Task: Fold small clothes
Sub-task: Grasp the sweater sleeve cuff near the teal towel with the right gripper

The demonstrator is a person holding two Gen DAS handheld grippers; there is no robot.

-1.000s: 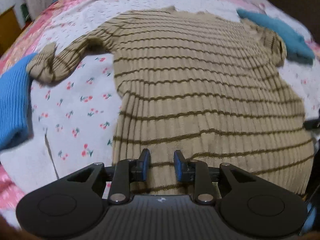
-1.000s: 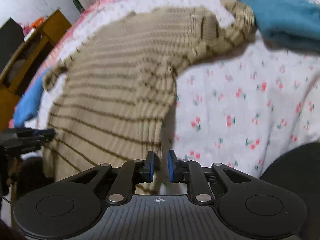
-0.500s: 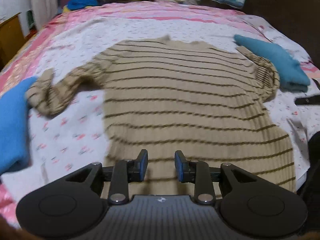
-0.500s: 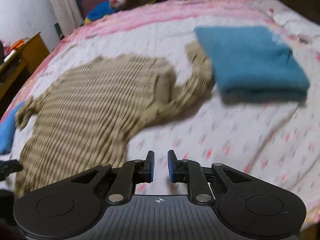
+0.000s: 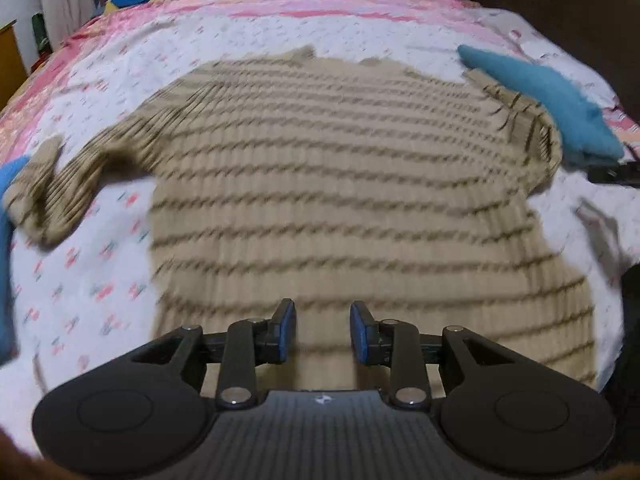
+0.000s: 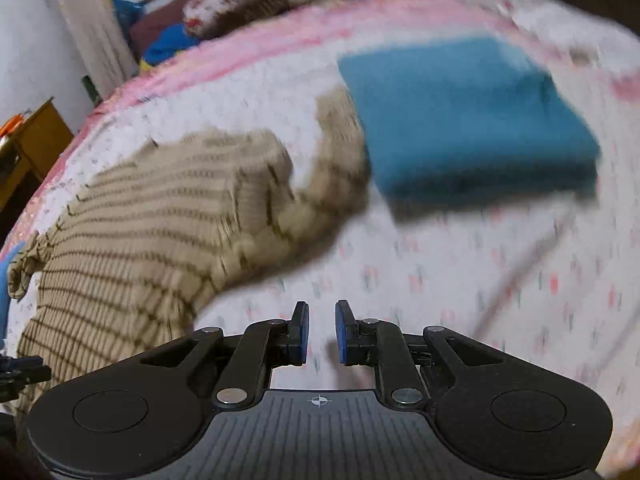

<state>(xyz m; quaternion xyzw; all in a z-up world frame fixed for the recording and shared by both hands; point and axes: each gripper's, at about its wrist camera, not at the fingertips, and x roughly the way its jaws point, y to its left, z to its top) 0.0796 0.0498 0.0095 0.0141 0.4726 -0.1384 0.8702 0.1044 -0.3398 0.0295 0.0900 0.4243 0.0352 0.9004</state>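
A tan ribbed sweater with dark stripes (image 5: 340, 184) lies spread flat on the bed, sleeves out to both sides. My left gripper (image 5: 323, 332) is open and empty, hovering over the sweater's bottom hem. In the right wrist view the sweater (image 6: 152, 216) lies to the left, its right sleeve (image 6: 320, 192) bunched against a folded teal garment. My right gripper (image 6: 321, 332) is open by a narrow gap and empty, above the bare sheet to the right of the sweater.
A folded teal garment (image 6: 468, 120) lies on the white floral sheet (image 6: 500, 280), also at the right in the left wrist view (image 5: 552, 100). A blue garment (image 5: 6, 240) lies at the left edge. Pillows (image 6: 236, 0) and a wooden cabinet (image 6: 32, 140) lie beyond.
Both grippers have pulled back and tilted up, showing more of the bed. The right gripper has swung right, away from the sweater's hem toward the sleeve and teal garment.
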